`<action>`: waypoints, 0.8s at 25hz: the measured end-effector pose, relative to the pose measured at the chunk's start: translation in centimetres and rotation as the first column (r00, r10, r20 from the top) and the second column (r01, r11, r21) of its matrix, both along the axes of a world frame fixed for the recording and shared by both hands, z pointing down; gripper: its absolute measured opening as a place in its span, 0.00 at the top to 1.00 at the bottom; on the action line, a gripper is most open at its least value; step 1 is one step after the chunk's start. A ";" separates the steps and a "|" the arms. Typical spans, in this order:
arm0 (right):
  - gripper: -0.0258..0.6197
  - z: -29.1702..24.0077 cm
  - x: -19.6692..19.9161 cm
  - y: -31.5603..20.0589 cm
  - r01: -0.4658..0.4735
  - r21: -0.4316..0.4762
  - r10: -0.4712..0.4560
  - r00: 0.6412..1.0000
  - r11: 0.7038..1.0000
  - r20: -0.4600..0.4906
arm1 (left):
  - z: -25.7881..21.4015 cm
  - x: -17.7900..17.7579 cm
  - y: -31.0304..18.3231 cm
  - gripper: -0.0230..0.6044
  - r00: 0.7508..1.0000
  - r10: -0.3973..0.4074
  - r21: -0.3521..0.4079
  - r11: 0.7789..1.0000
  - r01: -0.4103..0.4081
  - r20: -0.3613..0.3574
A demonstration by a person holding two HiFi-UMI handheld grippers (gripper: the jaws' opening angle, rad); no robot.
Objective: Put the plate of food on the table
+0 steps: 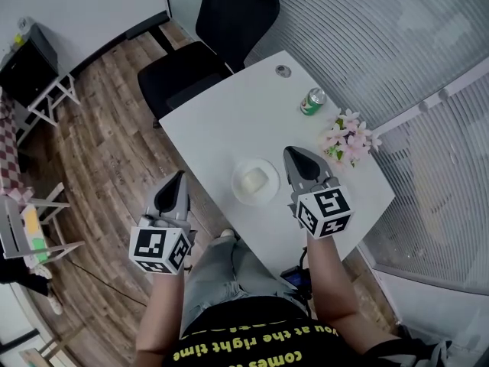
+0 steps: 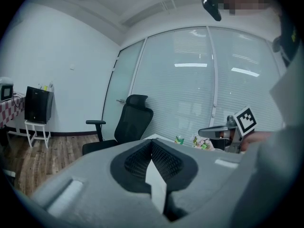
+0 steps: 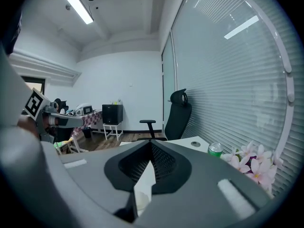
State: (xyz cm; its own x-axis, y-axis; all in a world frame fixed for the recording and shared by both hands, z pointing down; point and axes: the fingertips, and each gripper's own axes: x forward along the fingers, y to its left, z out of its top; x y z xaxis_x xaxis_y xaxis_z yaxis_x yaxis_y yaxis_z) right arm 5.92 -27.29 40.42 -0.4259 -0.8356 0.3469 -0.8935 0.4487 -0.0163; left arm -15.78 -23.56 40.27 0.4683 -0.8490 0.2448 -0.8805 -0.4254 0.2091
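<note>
A white plate (image 1: 255, 182) with a pale piece of food on it rests on the white table (image 1: 229, 117), near the front edge. My right gripper (image 1: 291, 154) hangs above the table just right of the plate, shut and holding nothing. My left gripper (image 1: 180, 177) is left of the plate, off the table's edge and over the wooden floor, also shut with nothing in it. In the left gripper view the jaws (image 2: 152, 144) meet at their tips, and the right gripper (image 2: 216, 129) shows at the right. In the right gripper view the jaws (image 3: 152, 145) are likewise together.
A green can (image 1: 312, 102) and a bunch of pink flowers (image 1: 345, 140) stand on the table's right side. A black office chair (image 1: 206, 44) is at the far end. Window blinds (image 1: 397, 37) run along the right. A dark cabinet (image 1: 30, 56) stands at the far left.
</note>
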 end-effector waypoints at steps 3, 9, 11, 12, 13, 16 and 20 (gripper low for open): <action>0.95 -1.5 0.2 0.7 0.004 0.022 -0.004 1.000 1.000 0.000 | -0.4 0.3 0.2 0.96 1.000 0.011 0.010 1.000 -0.011 -0.001; 0.95 -4.5 1.4 1.5 0.000 0.073 -0.001 1.000 0.997 0.020 | -1.3 1.5 0.2 0.96 0.999 0.039 0.036 0.999 -0.039 -0.005; 0.95 -5.6 1.7 2.0 -0.003 0.093 0.002 1.000 0.996 0.014 | -1.7 1.9 0.3 0.96 0.999 0.051 0.043 0.998 -0.051 -0.007; 0.95 -6.2 1.9 2.1 -0.004 0.101 0.003 1.000 0.995 0.015 | -2.0 2.1 0.2 0.96 0.998 0.057 0.047 0.997 -0.056 -0.009; 0.95 -6.8 1.9 2.3 -0.004 0.108 0.002 1.000 0.994 0.018 | -2.2 2.2 0.2 0.96 0.998 0.061 0.050 0.997 -0.060 -0.011; 0.95 -8.2 2.2 2.6 -0.001 0.130 -0.003 1.000 0.992 0.026 | -2.8 2.7 0.3 0.96 0.997 0.072 0.062 0.996 -0.072 -0.011; 0.95 -9.6 2.7 3.0 0.005 0.168 -0.003 1.000 0.986 -0.010 | -3.2 3.3 0.2 0.96 0.996 0.085 0.075 0.994 -0.084 -0.007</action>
State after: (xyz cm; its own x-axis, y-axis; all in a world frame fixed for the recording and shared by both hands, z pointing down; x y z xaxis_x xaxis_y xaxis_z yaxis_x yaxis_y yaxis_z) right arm 8.58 -24.29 30.85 -0.4268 -0.8805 0.2063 -0.8914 0.4481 0.0683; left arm -12.49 -23.41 37.09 0.5409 -0.8221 0.1775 -0.8390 -0.5126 0.1825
